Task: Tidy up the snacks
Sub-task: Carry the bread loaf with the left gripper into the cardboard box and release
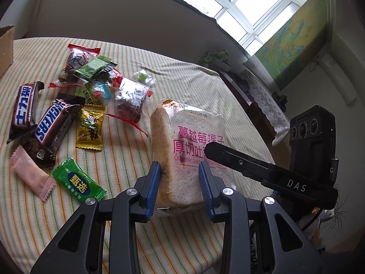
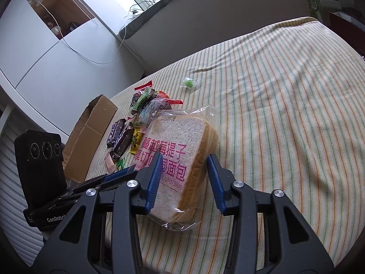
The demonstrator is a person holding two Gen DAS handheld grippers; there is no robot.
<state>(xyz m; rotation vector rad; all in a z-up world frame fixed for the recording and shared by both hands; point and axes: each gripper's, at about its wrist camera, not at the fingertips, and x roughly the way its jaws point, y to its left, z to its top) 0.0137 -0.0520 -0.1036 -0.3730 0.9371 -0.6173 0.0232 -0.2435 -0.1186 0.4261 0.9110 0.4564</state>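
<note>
A bagged slice of toast bread (image 1: 189, 150) with pink lettering lies on the striped tablecloth (image 1: 127, 155); it also shows in the right wrist view (image 2: 180, 157). My left gripper (image 1: 180, 182) has its blue pads on both sides of the bread's near end and looks shut on it. My right gripper (image 2: 184, 178) straddles the bread's right part, jaws open, the right pad apart from the bag. A pile of wrapped candies and two Snickers bars (image 1: 52, 125) lies left of the bread.
An open cardboard box (image 2: 91, 134) stands at the table's left edge. A lone green candy (image 2: 189, 83) lies farther back. A green candy (image 1: 78, 183) and a pink packet (image 1: 32, 175) lie near my left gripper. The table edge is at right.
</note>
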